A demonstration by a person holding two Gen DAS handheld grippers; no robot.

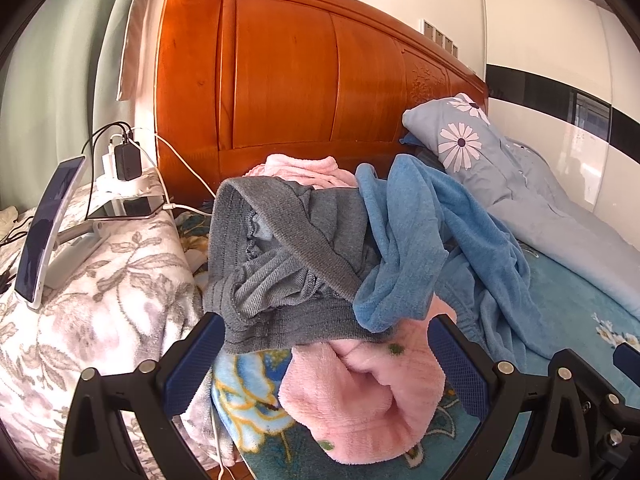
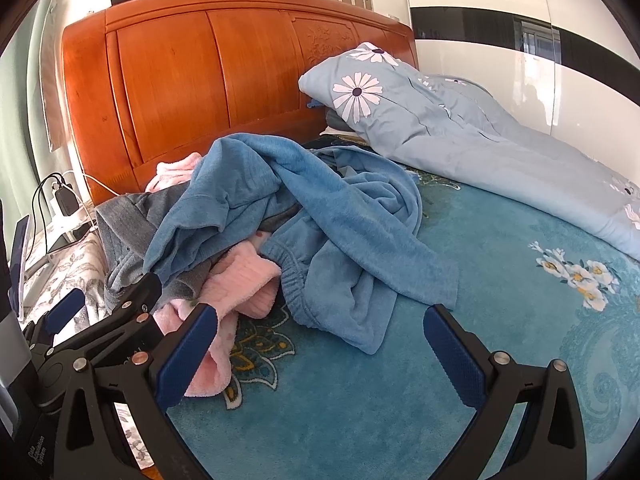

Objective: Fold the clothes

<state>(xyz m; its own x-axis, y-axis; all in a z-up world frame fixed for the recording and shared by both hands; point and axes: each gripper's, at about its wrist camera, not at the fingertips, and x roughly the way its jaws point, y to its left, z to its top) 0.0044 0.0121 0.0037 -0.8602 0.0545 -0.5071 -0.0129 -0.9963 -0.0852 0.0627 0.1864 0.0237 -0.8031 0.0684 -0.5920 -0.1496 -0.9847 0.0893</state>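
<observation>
left gripper (image 1: 326, 364): jaws spread wide, holding nothing; pink fleece garment (image 1: 360, 392) lies between the pads, contact unclear
right gripper (image 2: 320, 354): jaws spread wide, empty, over bare teal bedspread (image 2: 480, 280), apart from the clothes
clothes pile: heaped on the bedspread in front of wooden headboard (image 2: 208, 80)
grey knit garment (image 1: 288, 256): top of pile, left part
blue fleece garment (image 2: 320, 216): draped over the grey and pink, right part
quilt (image 2: 460, 128): right of the pile, against the headboard
phone (image 1: 48, 228): left of the headboard, propped on a stand
</observation>
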